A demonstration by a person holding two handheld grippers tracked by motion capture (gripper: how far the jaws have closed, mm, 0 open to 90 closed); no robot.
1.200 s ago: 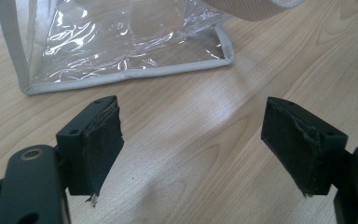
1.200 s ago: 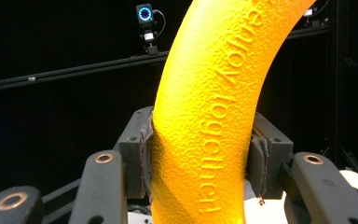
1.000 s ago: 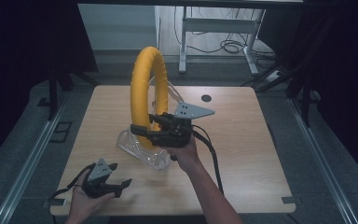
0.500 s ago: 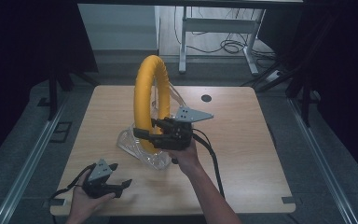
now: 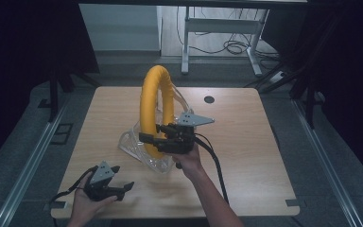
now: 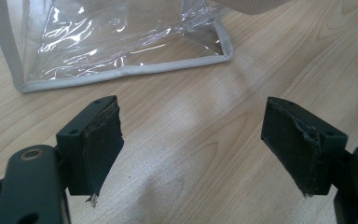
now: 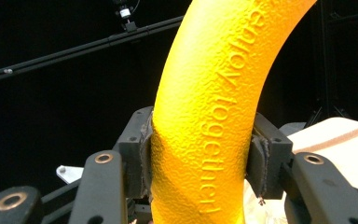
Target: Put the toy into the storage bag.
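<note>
Near the table's (image 5: 246,179) front left corner, the left gripper (image 5: 116,188) rests with jaws wide apart and nothing between them. At centre, the right gripper (image 5: 152,137) clamps the upright yellow ring (image 5: 152,94), whose lower end sits in the clear plastic bag (image 5: 134,144).

Both black plastic grippers (image 5: 105,185) (image 5: 163,140) have a grey three-cornered plate on top. Black cables trail from them. Brass-coloured screws sit by the fingers (image 6: 98,144).

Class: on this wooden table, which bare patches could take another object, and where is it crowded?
Free: the table right of the right gripper, and the far-left corner. Crowded: the middle, where the yellow ring stands over the clear bag.
</note>
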